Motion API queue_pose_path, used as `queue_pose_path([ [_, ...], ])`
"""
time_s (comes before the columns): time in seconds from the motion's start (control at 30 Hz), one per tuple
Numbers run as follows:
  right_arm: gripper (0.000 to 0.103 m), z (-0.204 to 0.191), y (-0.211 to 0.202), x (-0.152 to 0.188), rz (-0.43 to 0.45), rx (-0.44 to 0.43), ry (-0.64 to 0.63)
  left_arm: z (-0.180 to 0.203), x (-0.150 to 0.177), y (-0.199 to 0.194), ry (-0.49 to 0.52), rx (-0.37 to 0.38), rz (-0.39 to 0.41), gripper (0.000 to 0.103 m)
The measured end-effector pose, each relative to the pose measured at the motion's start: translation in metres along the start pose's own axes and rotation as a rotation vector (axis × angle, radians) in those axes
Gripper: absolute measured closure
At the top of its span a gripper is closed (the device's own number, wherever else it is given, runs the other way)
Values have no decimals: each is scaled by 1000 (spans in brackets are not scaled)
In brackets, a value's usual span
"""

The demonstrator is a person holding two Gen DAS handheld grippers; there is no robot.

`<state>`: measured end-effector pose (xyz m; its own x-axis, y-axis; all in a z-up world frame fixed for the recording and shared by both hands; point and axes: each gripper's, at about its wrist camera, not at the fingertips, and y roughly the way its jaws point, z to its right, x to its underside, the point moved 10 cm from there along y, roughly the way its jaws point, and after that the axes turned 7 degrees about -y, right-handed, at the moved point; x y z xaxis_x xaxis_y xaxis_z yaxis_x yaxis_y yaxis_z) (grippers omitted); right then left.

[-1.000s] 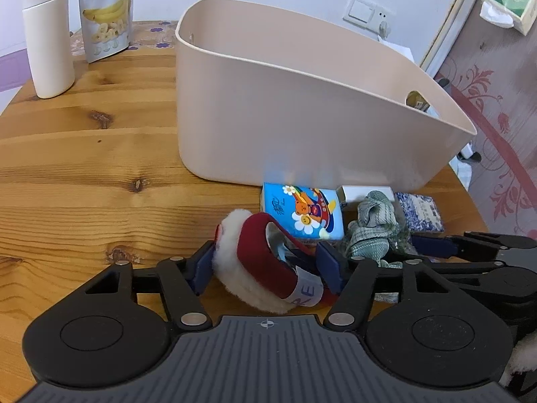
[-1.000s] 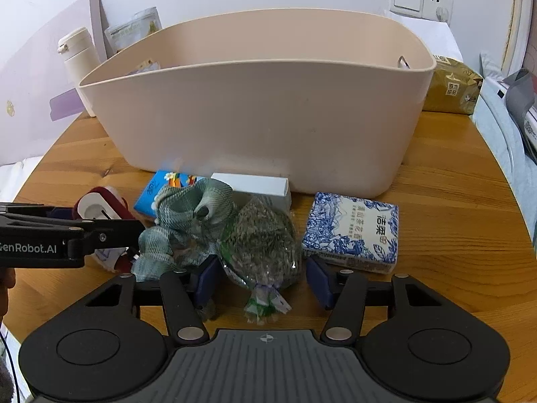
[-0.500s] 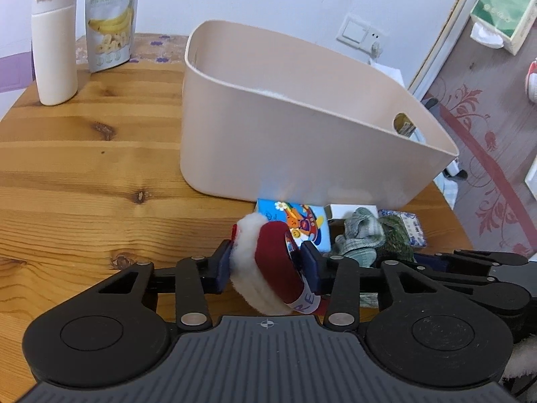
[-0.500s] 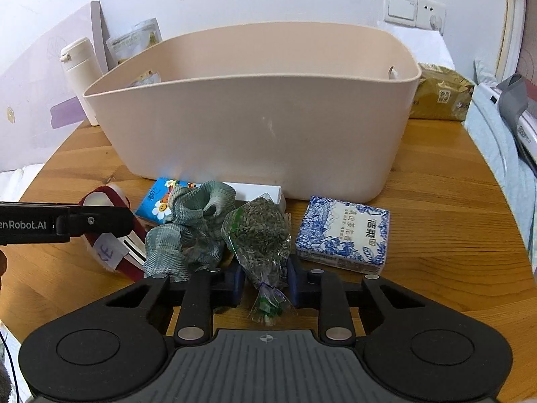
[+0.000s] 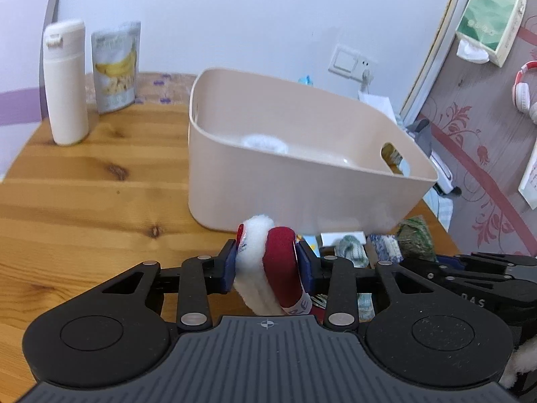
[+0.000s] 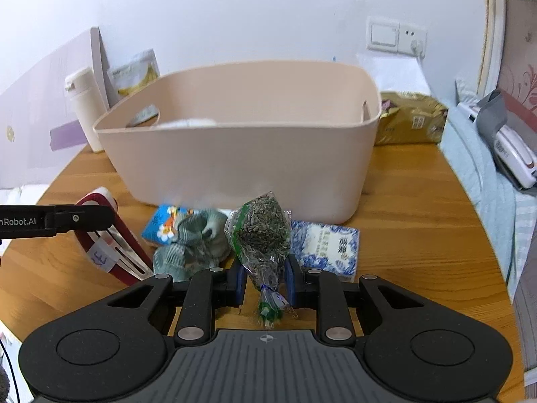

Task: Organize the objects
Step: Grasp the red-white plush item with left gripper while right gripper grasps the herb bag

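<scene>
Your left gripper is squeezing the red and white fuzzy slipper, held up in front of the beige bin. Your right gripper is pinched tight on the clear bag of dried herbs, just before the bin on the wooden table.

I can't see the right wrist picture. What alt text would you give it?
A black two-finger gripper is closed on a clear bag of dried herbs, just in front of a beige plastic bin on a wooden table. Beside the bag lie a green cloth and a blue-and-white tissue pack.
</scene>
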<state>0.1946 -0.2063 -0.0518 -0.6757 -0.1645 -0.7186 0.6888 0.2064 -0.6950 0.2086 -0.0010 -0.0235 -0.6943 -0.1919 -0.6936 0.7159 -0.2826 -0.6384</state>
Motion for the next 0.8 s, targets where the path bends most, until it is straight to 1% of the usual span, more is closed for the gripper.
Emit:
queue_pose_path([
  [0.23,81,7,-22,-15,62,21,0,6,-22,-22,28,-5,72,65],
  [0.47,81,20,-37,-31,115,42,9,15,-53,-45,53,-2,160,65],
  [0.7,81,37,-46,-55,170,71,21,23,-86,-51,67,-1,229,65],
  [0.8,81,44,-47,-67,186,85,18,26,-97,-47,75,-1,242,65],
])
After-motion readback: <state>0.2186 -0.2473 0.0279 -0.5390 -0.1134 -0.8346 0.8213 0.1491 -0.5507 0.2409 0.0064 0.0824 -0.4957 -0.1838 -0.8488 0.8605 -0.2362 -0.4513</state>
